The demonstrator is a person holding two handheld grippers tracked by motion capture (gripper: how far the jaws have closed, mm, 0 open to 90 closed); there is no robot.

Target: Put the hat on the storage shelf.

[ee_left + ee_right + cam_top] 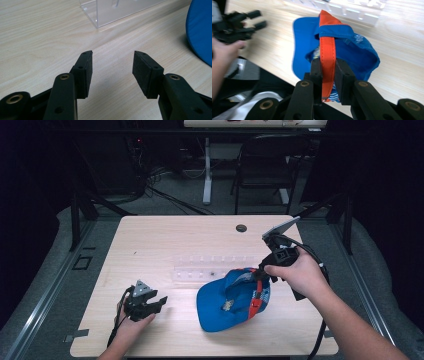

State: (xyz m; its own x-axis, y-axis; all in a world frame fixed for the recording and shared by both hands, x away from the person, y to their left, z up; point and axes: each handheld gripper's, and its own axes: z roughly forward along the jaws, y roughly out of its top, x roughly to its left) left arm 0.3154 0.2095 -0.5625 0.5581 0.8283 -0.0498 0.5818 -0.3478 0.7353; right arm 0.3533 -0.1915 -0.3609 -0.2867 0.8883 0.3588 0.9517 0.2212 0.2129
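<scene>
Right gripper (pixel 328 75) pinched a blue cap's (pixel 231 300) orange strap (pixel 327 60) over a wooden table (pixel 165 240).
Left gripper (pixel 112 70) rested open, holding nothing; an empty clear plastic rack (pixel 205 270) lay just behind the cap, dark room beyond.

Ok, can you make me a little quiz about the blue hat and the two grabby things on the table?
1. True or false: the right gripper is shut on the orange strap of the blue cap.
2. What stands between the jaws of the left gripper?
A. the cap
B. nothing, just bare table
C. the clear plastic rack
3. Fill in the missing word: the clear plastic rack stands on the wooden table just ___ the cap, on the side away from the person.

Key
1. True: both pads press the strap.
2. B: the jaws stand apart over bare wood.
3. Behind.
</scene>
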